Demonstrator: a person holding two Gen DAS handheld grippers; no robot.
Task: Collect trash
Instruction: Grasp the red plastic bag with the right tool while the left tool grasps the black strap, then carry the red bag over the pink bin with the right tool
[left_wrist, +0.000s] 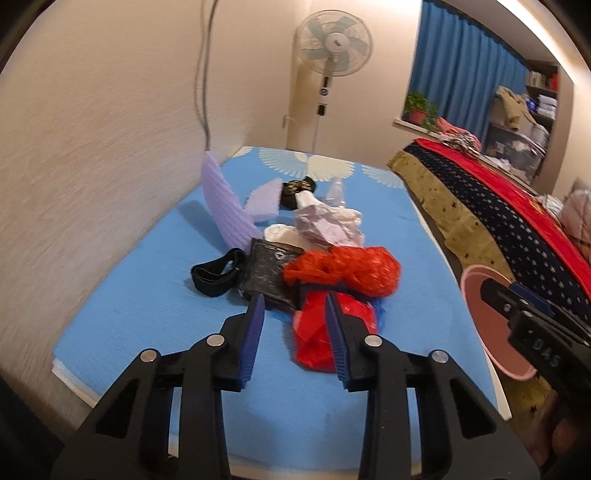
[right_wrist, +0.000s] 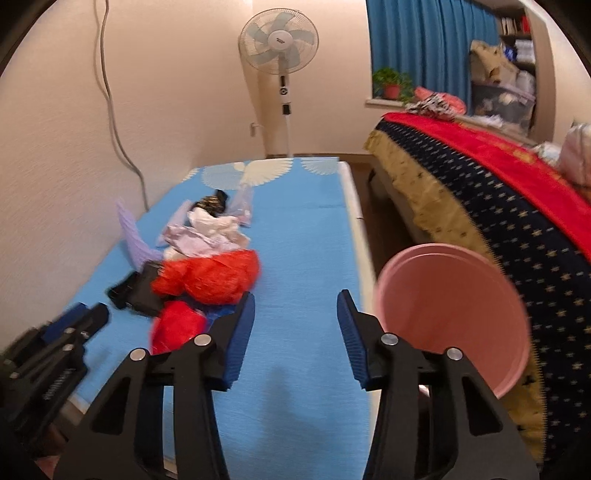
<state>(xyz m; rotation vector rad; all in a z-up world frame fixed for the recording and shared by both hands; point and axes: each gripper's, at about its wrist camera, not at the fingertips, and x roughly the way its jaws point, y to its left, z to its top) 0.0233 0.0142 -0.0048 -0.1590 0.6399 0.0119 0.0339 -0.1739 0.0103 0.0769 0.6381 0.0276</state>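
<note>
While my left tool gapes over a red plastic bag, my right tool hangs spread beside a pink bucket.

The mat is bright blue with pale fan shapes at its far end. On it lie a red plastic bag, an orange-red net, a black pouch, a black strap, lilac ribbed foam and whitish crumpled paper. The bucket is pink. The blanket is navy with small gold stars, red-banded. The curtain is blue.
</note>
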